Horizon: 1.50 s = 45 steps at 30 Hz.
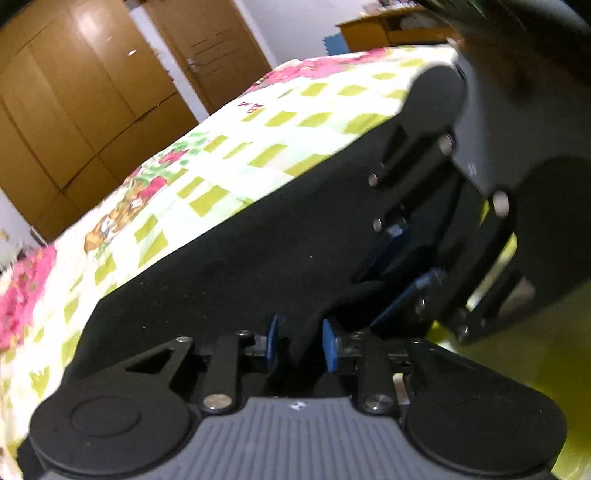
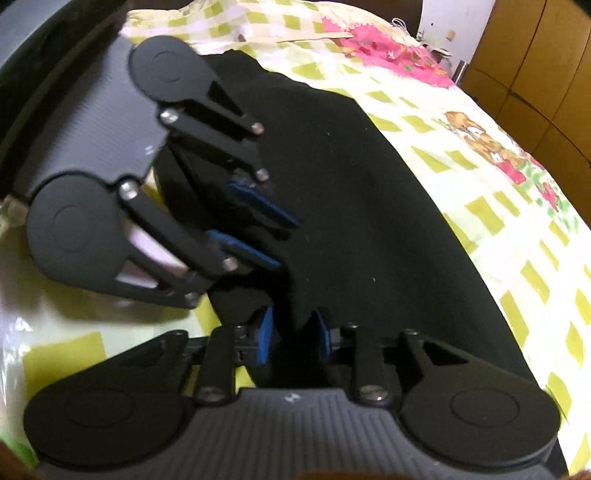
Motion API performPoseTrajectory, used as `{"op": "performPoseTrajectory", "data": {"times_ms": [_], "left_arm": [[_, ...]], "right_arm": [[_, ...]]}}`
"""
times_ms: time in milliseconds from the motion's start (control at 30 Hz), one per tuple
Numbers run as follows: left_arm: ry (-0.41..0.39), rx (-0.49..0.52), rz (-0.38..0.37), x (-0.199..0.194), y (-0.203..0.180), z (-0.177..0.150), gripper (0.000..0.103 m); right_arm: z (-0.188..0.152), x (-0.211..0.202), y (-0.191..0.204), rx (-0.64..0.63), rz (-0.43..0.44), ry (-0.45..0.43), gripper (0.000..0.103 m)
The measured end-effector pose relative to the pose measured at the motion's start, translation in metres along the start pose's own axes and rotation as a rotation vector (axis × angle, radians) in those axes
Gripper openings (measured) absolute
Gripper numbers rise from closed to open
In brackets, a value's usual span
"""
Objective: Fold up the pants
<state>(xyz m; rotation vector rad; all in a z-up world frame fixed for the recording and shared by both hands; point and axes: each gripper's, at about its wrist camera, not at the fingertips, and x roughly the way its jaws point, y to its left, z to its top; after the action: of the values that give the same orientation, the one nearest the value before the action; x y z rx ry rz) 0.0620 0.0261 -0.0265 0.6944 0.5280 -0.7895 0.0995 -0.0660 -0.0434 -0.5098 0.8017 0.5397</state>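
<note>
Black pants point(image 1: 258, 236) lie spread on a bed with a green-checked floral sheet point(image 1: 258, 122). My left gripper point(image 1: 301, 345) has its blue pads on either side of a raised fold of the pants, pinching the cloth. My right gripper point(image 2: 293, 336) likewise holds a ridge of the pants point(image 2: 369, 206) between its blue pads. The two grippers are close side by side at the same edge of the cloth. The right gripper shows in the left wrist view point(image 1: 399, 273), and the left gripper shows in the right wrist view point(image 2: 266, 229).
Brown wardrobe doors point(image 1: 74, 110) and a room door point(image 1: 218, 48) stand beyond the bed. A wooden desk point(image 1: 388, 29) is at the far back. The sheet point(image 2: 498, 184) extends to the right, with the wardrobe point(image 2: 535, 74) past its edge.
</note>
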Motion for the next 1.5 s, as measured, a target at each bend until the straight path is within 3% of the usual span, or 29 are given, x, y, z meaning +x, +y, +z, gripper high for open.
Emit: {"op": "performPoseTrajectory", "data": {"times_ms": [100, 133, 167, 267, 333, 433, 500, 533, 667, 767, 867, 933, 1133, 1300, 1500], "left_arm": [[-0.015, -0.03, -0.031, -0.007, 0.003, 0.002, 0.035], [-0.021, -0.025, -0.036, -0.01, 0.002, 0.002, 0.035], [-0.025, -0.021, -0.041, -0.013, 0.001, 0.001, 0.036], [-0.017, 0.024, 0.01, -0.016, -0.002, -0.007, 0.039], [0.0, 0.07, 0.049, -0.017, -0.004, -0.016, 0.048], [0.026, 0.087, 0.081, -0.011, -0.004, -0.027, 0.049], [0.034, 0.053, 0.098, -0.004, 0.003, -0.026, 0.033], [0.042, 0.029, 0.11, -0.004, 0.009, -0.022, 0.022], [0.016, -0.002, 0.091, -0.03, 0.022, -0.013, 0.022], [0.078, 0.046, 0.039, -0.028, 0.006, -0.025, 0.022], [0.12, 0.087, 0.03, -0.014, -0.011, -0.038, 0.019], [0.126, 0.054, 0.034, -0.014, -0.007, -0.036, 0.025], [0.12, -0.012, 0.068, -0.034, 0.013, -0.04, 0.029], [0.154, -0.056, 0.161, -0.058, 0.035, -0.064, 0.034], [0.22, -0.067, 0.254, -0.053, 0.071, -0.098, 0.039]], "right_arm": [[-0.001, 0.001, -0.003, 0.02, -0.029, -0.005, 0.021], [0.001, 0.002, -0.008, 0.059, -0.034, 0.002, 0.01], [0.001, 0.0, -0.013, 0.102, -0.025, 0.0, 0.007], [0.007, -0.011, -0.031, 0.258, 0.032, -0.026, 0.004], [0.011, -0.023, -0.037, 0.299, 0.049, -0.048, 0.004], [0.017, -0.038, -0.044, 0.381, 0.091, -0.062, 0.004], [0.019, -0.041, -0.047, 0.407, 0.105, -0.071, 0.004], [0.02, -0.04, -0.048, 0.409, 0.109, -0.07, 0.004], [0.017, -0.053, -0.042, 0.382, 0.136, -0.051, 0.004], [0.012, -0.063, -0.032, 0.347, 0.162, -0.037, 0.004], [-0.002, -0.031, -0.017, 0.338, 0.181, 0.04, 0.004], [-0.009, -0.009, -0.007, 0.323, 0.199, 0.097, 0.006], [0.0, -0.035, -0.018, 0.369, 0.202, 0.044, 0.011], [0.014, -0.057, -0.009, 0.379, 0.247, -0.021, 0.011], [0.065, -0.011, 0.025, 0.28, 0.321, -0.076, 0.013]]}}
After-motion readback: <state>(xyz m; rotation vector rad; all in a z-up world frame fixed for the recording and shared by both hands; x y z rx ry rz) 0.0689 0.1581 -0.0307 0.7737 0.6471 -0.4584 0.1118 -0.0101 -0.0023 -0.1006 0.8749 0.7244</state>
